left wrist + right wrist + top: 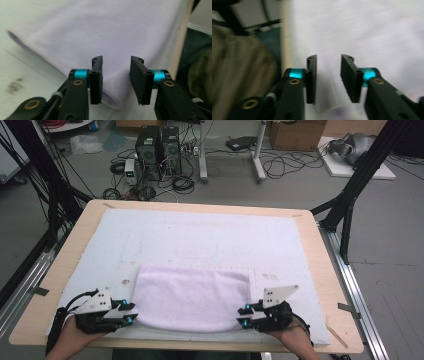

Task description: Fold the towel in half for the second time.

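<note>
A pale lilac towel (192,296), folded into a rectangle, lies on the white mat (200,240) near the table's front edge. My left gripper (131,313) sits at the towel's near left corner, jaws open. In the left gripper view the towel (100,32) lies ahead, and its folded corner reaches between the open left gripper (116,78). My right gripper (243,316) sits at the towel's near right corner, also open. The right gripper view is blurred: the open right gripper (328,77) points over pale cloth (367,32), with nothing clamped.
The wooden table (320,265) carries the white mat. Black frame posts (350,195) stand at both sides. On the floor behind are computer towers (157,150), cables and a cardboard box (295,135). A person's clothing (239,62) shows at the left of the right gripper view.
</note>
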The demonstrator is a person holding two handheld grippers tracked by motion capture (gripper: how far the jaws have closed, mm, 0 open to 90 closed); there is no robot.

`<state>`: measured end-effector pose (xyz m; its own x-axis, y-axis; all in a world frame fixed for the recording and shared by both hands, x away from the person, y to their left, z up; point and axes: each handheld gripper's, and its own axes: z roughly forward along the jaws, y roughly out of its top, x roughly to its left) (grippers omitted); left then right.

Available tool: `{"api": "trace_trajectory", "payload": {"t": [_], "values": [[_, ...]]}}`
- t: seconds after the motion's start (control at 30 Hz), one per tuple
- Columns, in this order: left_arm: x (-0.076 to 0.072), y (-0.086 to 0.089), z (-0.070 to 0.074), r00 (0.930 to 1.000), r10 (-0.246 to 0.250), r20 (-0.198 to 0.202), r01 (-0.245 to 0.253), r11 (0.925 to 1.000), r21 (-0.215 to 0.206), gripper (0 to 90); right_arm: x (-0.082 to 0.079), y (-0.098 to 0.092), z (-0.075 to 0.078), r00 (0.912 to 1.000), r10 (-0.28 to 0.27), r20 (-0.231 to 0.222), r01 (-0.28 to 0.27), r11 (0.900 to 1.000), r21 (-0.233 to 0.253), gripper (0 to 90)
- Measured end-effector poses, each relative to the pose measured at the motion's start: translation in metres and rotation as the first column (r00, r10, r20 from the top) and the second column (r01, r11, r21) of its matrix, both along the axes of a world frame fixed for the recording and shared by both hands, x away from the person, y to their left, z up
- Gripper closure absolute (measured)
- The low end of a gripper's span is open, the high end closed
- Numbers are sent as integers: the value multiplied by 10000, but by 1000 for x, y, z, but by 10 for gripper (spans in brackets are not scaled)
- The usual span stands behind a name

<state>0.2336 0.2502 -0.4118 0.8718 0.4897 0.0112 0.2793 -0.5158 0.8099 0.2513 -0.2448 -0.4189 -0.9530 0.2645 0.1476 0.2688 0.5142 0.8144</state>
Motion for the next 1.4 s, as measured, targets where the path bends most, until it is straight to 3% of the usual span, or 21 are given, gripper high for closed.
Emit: {"api": "trace_trajectory", "payload": {"t": [0.07,0.2,0.3,0.4,0.47,0.5,0.53,0.63,0.7,0.8,0.87,0.93,1.03,1.13,1.23,1.4], "values": [[13,0,5,9989,415,225,-409,9988,-253,604,15,-1,6,9981,-583,217,587,9981,-202,623],[41,-3,6,9943,1044,211,-1030,9929,-595,561,47,-5,9,9874,-1546,340,1560,9869,-415,557],[61,-8,5,9907,1313,352,-1297,9906,-444,546,69,-7,10,9795,-1987,338,2004,9781,-569,511],[84,-13,5,9863,1638,209,-1630,9860,-346,499,87,-5,9,9728,-2279,410,2300,9715,-568,482],[98,-15,2,9817,1896,186,-1890,9815,-298,460,98,-4,6,9706,-2364,455,2395,9674,-821,470],[98,-15,2,9817,1896,186,-1890,9815,-298,454,102,-4,4,9695,-2427,351,2449,9658,-855,468],[110,-14,-4,9776,2096,-173,-2100,9775,-222,445,107,-5,0,9677,-2509,240,2521,9640,-849,467],[121,-13,-16,9672,2428,-747,-2443,9697,-104,426,113,-8,-8,9640,-2657,-44,2638,9589,-1045,460],[124,-12,-22,9617,2571,-955,-2572,9663,112,423,114,-9,-14,9631,-2688,-115,2658,9574,-1129,466],[125,-13,-29,9593,2530,-1255,-2498,9674,410,440,112,-11,-23,9646,-2624,-275,2573,9585,-1231,497],[124,-12,-33,9565,2544,-1428,-2541,9670,205,451,112,-13,-26,9639,-2619,-478,2564,9616,-984,537],[123,-11,-33,9588,2416,-1493,-2422,9701,149,479,111,-11,-26,9704,-2350,-552,2288,9684,-995,629],[122,-13,-33,9657,2045,-1599,-2069,9784,12,604,108,-3,-26,9802,-1925,-466,1856,9749,-1231,740],[122,-13,-33,9645,1929,-1803,-1977,9802,-89,700,109,-2,-27,9810,-1800,-722,1712,9786,-1140,794],[120,-15,-31,9715,1758,-1589,-1776,9841,27,792,110,-4,-26,9798,-1791,-893,1696,9799,-1050,835],[115,-17,-27,9766,1837,-1121,-1837,9829,109,854,108,-6,-21,9825,-1784,-541,1722,9797,-1022,856]]}}
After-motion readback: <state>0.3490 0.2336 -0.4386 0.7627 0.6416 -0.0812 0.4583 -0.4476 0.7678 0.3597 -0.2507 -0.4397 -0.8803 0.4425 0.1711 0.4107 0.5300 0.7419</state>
